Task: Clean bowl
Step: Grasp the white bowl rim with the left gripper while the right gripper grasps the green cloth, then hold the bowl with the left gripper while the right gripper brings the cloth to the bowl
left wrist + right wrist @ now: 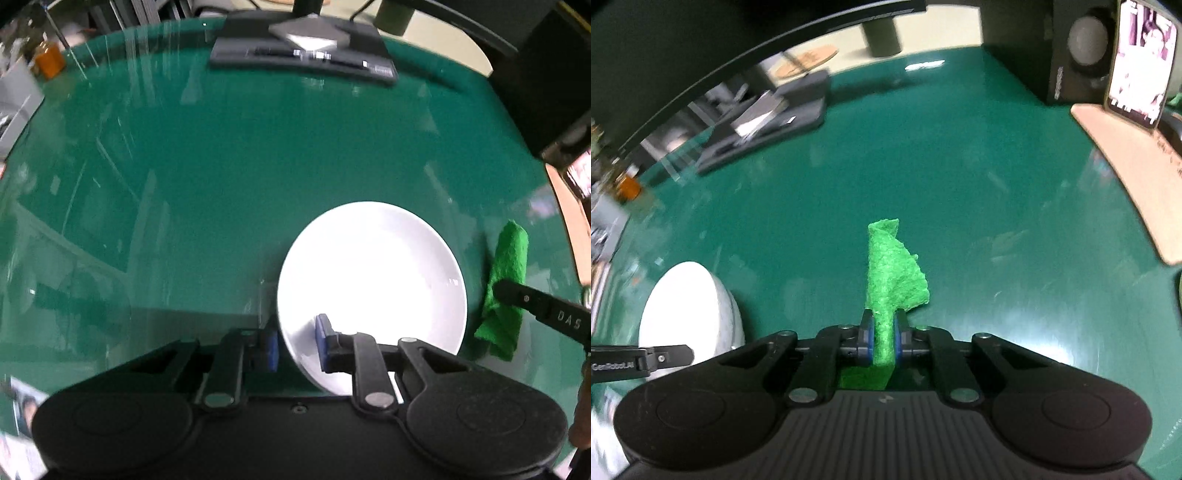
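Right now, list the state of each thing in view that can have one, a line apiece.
white bowl: upright on the green table, looks empty, rim clamped.
left gripper: shut on the white bowl's near rim, one pad inside, one outside.
green cloth: crumpled, pinched at one end, beside the bowl.
right gripper: shut on the green cloth.

The letters "DAS" are being shown in white on the black finger of the right gripper [535, 310], seen from the left wrist. The word "GenRobot.AI" is being shown in white on the black finger of the left gripper [639, 363], seen from the right wrist. Other print is too blurred to be read.
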{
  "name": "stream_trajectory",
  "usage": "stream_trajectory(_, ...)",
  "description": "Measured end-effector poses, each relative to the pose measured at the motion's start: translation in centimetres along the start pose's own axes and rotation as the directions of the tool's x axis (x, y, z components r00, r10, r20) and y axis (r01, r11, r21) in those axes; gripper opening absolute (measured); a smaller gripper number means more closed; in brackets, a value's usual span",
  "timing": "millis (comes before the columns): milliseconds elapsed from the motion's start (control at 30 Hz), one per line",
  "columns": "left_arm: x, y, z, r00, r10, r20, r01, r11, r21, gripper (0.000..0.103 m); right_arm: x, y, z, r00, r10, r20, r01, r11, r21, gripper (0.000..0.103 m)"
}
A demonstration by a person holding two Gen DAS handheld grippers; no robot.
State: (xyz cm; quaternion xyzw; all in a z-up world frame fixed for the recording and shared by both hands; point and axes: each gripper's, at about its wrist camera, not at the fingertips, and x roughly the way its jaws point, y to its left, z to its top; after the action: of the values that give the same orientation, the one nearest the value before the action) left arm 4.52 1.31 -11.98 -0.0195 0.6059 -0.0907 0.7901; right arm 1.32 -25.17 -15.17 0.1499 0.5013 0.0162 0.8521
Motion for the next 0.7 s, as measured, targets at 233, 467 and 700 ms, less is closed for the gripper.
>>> stream_trajectory(233, -1.2, 0.9, -1.4, 0.999, 0.002, 0.044, 0.0, 0.999, -0.042, 0.027, -1.8, -0.1, -0.3, 0.994, 0.019, 0.103, -0.026, 0.998, 0.058, 0.038)
stream_trajectory(467, -1.2, 0.4, -1.9, 0.997, 0.008, 0.071, -0.007, 1.0, -0.025, 0.019, -0.3, 0.2, -0.3, 0.999, 0.023, 0.028, -0.025, 0.997, 0.079, 0.007)
stream_trajectory(700, -1.0, 0.1, -1.5, 0.996, 0.02, 0.083, -0.018, 1.0, -0.022, 0.02, 0.9, -3.5, -3.7, 0.865, 0.497, -0.075, -0.38, 0.744, 0.549, 0.007)
